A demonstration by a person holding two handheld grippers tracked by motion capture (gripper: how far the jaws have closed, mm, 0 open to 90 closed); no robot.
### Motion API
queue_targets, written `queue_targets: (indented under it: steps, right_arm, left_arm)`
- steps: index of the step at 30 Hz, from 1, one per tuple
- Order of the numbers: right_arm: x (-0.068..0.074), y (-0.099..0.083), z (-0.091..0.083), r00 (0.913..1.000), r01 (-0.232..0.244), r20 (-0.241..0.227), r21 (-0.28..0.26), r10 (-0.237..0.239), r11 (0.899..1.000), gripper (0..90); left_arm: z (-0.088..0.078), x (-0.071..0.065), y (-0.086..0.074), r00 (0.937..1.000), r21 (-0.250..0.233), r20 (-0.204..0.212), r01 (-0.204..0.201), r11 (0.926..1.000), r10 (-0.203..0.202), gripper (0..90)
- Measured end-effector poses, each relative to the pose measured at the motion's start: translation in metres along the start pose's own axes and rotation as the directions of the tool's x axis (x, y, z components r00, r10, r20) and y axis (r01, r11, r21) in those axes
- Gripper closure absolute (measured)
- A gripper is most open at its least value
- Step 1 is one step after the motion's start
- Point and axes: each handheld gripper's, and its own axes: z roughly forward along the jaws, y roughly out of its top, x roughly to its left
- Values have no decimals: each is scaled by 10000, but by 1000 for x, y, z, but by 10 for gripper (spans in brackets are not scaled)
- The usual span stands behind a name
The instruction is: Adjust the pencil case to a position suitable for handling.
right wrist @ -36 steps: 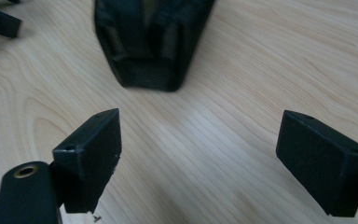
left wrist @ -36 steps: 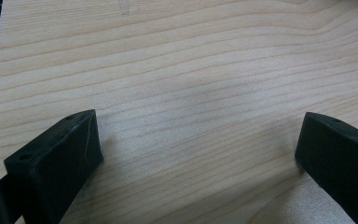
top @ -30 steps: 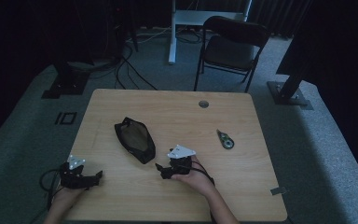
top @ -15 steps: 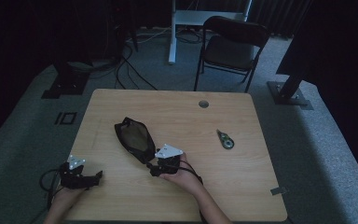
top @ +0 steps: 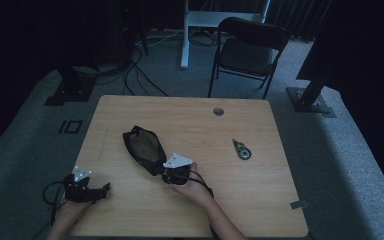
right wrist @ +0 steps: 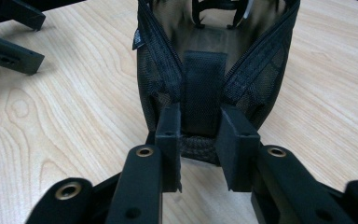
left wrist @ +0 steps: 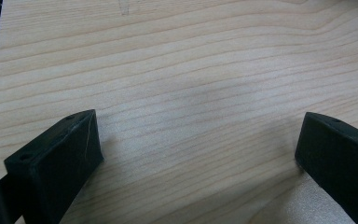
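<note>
A black mesh pouch [top: 142, 147] lies unzipped on the wooden table [top: 195, 125], left of centre. My right gripper [top: 164, 175] sits at the pouch's near end. In the right gripper view the right gripper [right wrist: 199, 135] has just closed and is shut on the pouch [right wrist: 205, 88], pinching the thick fabric end between its pads. My left gripper [top: 102, 189] rests at the table's front left corner, well apart from the pouch. In the left gripper view the left gripper [left wrist: 198, 149] stands wide open over bare wood, with nothing between its jaws.
A small green and black round object [top: 241, 149] lies right of centre. A cable hole [top: 218, 111] is near the table's far edge. A folding chair [top: 250, 50] stands behind the table. Cables trail over the floor at the back left.
My right hand has moved left across the table to the pouch's near end, and its jaws have closed on that end. The left hand has kept still.
</note>
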Motion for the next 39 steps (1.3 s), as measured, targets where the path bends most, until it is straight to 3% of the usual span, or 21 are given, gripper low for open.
queue_targets:
  steps: [4, 14, 26, 39]
  right_arm:
    - [-2, 1, -1, 9999, 9, 166, -44, -8, 10000, 725]
    - [-6, -3, -9, 9971, 597, 466, 152, -604, 9981, 726]
    - [-23, -13, -29, 9961, 367, 798, 60, -370, 9993, 727]
    - [-47, -31, -62, 9890, 152, 1472, 2, -151, 9999, 728]
  left_arm:
    - [0, 0, 0, 10000, -2, 0, 0, 10000, 0, 4]
    - [0, 0, 0, 10000, -2, 1, -4, 10000, 4, 4]
    - [0, 0, 0, 10000, -3, 2, -3, 10000, 3, 4]
    - [0, 0, 0, 10000, 15, -2, -20, 10000, 20, 4]
